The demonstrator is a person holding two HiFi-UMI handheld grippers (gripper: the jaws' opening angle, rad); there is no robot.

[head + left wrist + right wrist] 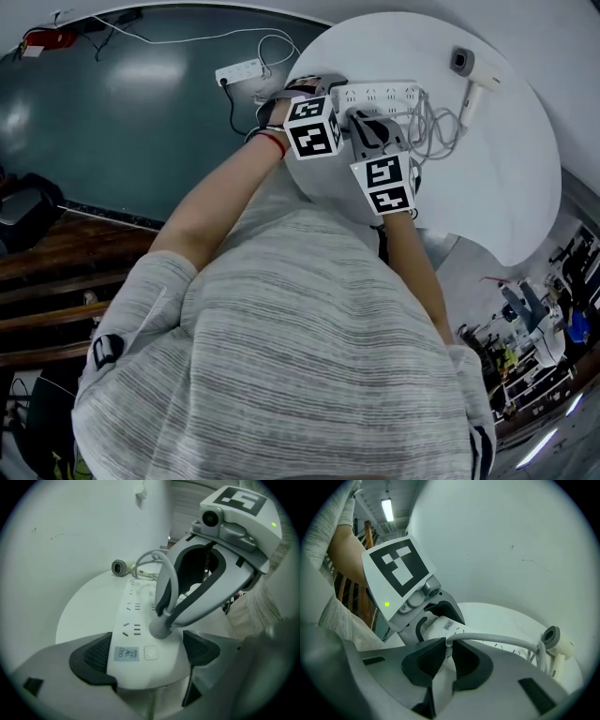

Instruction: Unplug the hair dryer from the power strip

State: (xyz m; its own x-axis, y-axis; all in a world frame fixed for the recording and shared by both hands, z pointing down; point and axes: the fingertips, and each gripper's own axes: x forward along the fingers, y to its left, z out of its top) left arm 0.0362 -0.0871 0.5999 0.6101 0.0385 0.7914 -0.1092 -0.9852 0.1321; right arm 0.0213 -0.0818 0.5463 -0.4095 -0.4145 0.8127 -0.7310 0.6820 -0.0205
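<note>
A white power strip (386, 94) lies on the round white table (506, 187). The white hair dryer (473, 77) rests at the far right, and its grey cord (159, 557) loops back to a grey plug (159, 631) set in the strip near its switch end. My left gripper (146, 654) straddles that end of the power strip (136, 616), with both pads against its sides. My right gripper (165, 620) comes down from the right, and its fingers clamp the plug. In the right gripper view the cord (497, 641) runs in between the nearly closed pads (423, 663).
A second white power strip (239, 72) with cables lies on the dark green floor beyond the table. The dryer's slack cord (433, 127) is bunched to the right of the strip. The table edge runs close behind both grippers, near the person's body.
</note>
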